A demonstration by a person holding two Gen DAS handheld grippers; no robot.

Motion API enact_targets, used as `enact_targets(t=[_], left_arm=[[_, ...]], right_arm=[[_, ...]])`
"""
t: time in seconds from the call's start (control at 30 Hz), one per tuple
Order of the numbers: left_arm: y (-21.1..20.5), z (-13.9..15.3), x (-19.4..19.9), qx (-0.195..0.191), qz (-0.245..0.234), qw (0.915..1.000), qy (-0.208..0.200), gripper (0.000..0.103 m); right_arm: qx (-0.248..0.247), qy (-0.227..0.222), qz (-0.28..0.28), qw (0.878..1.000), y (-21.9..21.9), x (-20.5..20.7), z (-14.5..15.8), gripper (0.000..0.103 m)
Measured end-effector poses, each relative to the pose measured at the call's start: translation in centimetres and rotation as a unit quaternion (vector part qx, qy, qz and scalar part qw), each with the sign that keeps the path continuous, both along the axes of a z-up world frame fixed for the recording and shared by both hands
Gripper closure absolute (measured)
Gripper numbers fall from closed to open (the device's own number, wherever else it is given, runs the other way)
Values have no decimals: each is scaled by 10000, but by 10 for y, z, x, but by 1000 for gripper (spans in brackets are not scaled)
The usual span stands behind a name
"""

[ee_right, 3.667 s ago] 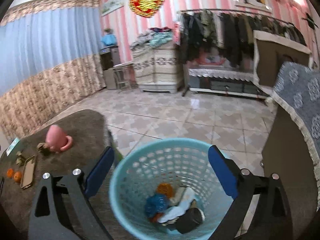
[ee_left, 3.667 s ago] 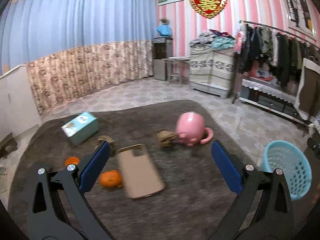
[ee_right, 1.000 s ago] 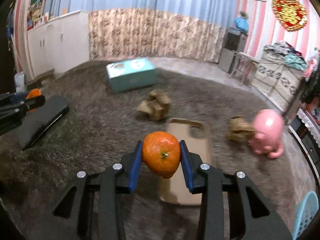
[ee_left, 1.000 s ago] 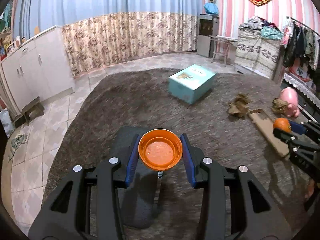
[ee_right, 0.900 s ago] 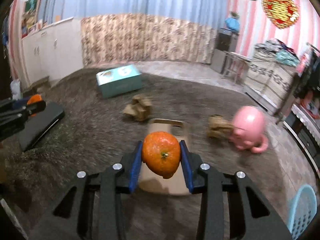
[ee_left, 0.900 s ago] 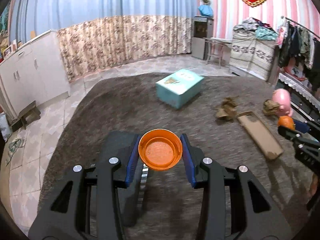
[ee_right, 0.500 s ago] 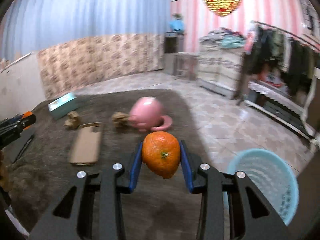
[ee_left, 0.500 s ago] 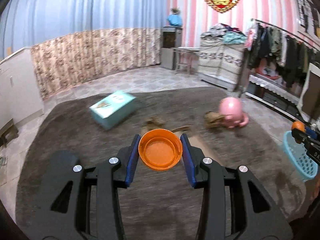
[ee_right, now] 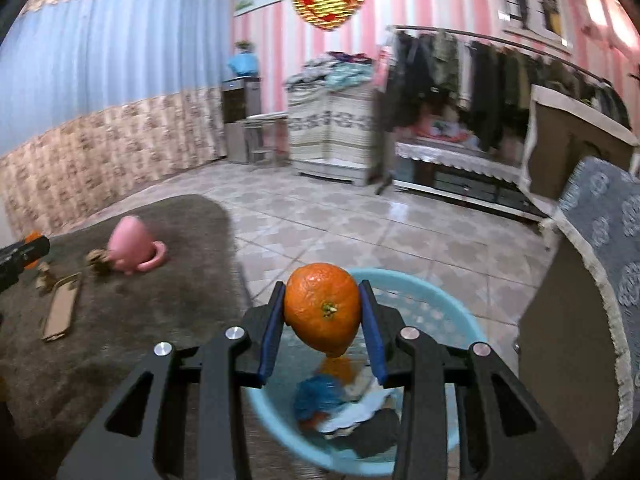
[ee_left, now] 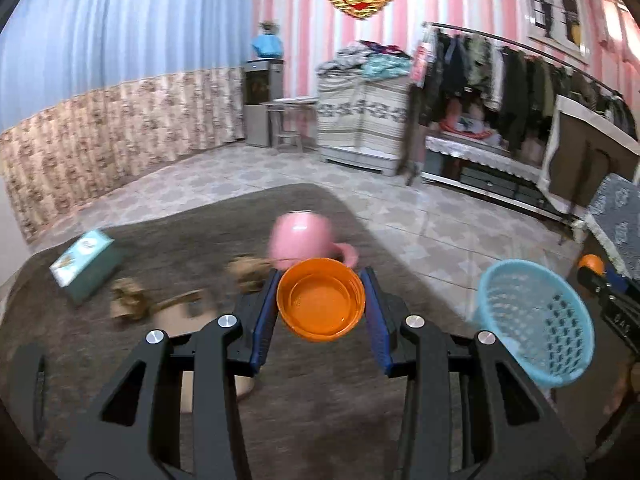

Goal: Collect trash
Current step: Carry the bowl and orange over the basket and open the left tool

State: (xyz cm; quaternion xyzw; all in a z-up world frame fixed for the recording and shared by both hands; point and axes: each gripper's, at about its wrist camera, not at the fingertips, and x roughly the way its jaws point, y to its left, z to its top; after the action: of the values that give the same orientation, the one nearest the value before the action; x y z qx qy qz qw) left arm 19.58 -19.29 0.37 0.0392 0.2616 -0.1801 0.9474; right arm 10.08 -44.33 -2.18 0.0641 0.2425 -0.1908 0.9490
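My left gripper (ee_left: 321, 306) is shut on a small orange bowl (ee_left: 321, 300), held over the grey carpet (ee_left: 312, 412). The light-blue basket (ee_left: 534, 320) stands to its right, off the carpet's edge. My right gripper (ee_right: 322, 312) is shut on an orange (ee_right: 322, 307) and hangs right above the basket (ee_right: 468, 332), which holds blue, white and dark scraps (ee_right: 344, 408). In the left wrist view the right gripper (ee_left: 600, 276) shows at the right edge with the orange (ee_left: 591, 263). Crumpled brown paper (ee_left: 128, 300) lies on the carpet.
On the carpet lie a pink mug (ee_left: 304, 240) on its side, a teal box (ee_left: 82, 258) and a tan phone case (ee_right: 62, 308). A wooden cabinet with a patterned cloth (ee_right: 592, 280) stands right of the basket. Tiled floor (ee_right: 360, 224) and a clothes rack (ee_left: 500, 80) lie beyond.
Both grippers swung right across the carpet, still gripping the bowl and the orange. The basket came into view; the right gripper now hangs over it.
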Motion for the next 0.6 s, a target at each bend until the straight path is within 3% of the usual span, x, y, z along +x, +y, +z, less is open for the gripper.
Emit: enact_targets(t=[0.4, 0.6], left_arm=[[-134, -36, 0, -3, -887, 9956, 305, 64], [-187, -53, -7, 110, -1373, 9899, 344, 64]], right_arm=[[177, 201, -926, 9953, -78, -17, -24, 66], [340, 234, -1068, 9934, -93, -19, -30, 66]])
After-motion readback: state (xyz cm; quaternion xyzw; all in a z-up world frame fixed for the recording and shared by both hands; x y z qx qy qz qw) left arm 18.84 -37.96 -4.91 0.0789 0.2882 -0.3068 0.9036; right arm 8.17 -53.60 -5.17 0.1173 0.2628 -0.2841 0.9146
